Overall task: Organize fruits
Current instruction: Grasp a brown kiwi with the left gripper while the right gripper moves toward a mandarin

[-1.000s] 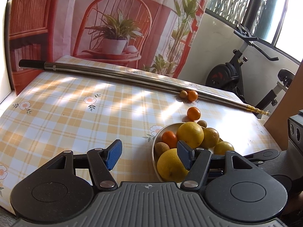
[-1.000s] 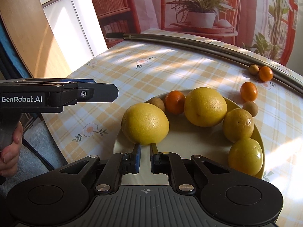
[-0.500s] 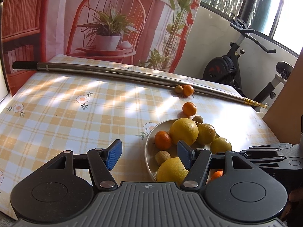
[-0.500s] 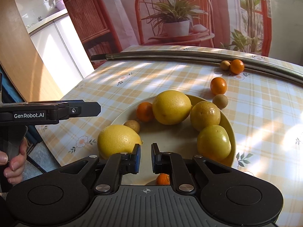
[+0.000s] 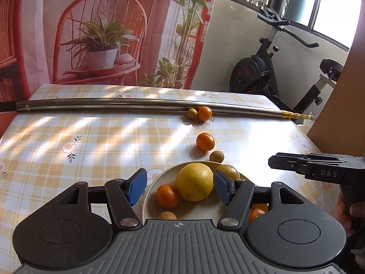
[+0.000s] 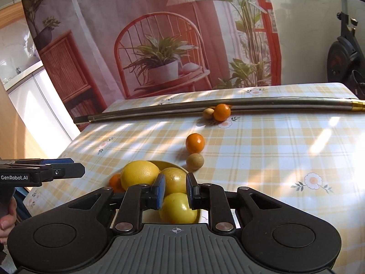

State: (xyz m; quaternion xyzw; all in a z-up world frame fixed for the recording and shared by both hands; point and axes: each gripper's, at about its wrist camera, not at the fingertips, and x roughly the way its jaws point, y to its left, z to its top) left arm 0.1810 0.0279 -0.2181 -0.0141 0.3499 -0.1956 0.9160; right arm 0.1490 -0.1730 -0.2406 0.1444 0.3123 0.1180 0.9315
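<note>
A cream plate (image 5: 150,191) near the table's front edge holds several yellow citrus fruits, small oranges and a small tan fruit. A big yellow fruit (image 5: 197,184) lies between my left fingers. My left gripper (image 5: 179,186) is open and empty above the plate. My right gripper (image 6: 175,190) is partly open and empty, hovering over two yellow fruits (image 6: 176,207) at the plate's right side. On the cloth beyond the plate lie an orange (image 5: 205,142) and a tan fruit (image 5: 216,156). Another orange (image 5: 204,113) and tan fruit (image 5: 191,113) rest against a metal pole.
The metal pole (image 5: 114,104) lies across the far side of the checked tablecloth (image 5: 91,141). An exercise bike (image 5: 262,73) stands past the table's right corner. A printed backdrop hangs behind the table. A wooden panel (image 5: 337,105) stands at the right.
Both grippers have drawn back and risen, so the plate sits lower in both views. My right gripper's jaws have opened from nearly shut to a small gap.
</note>
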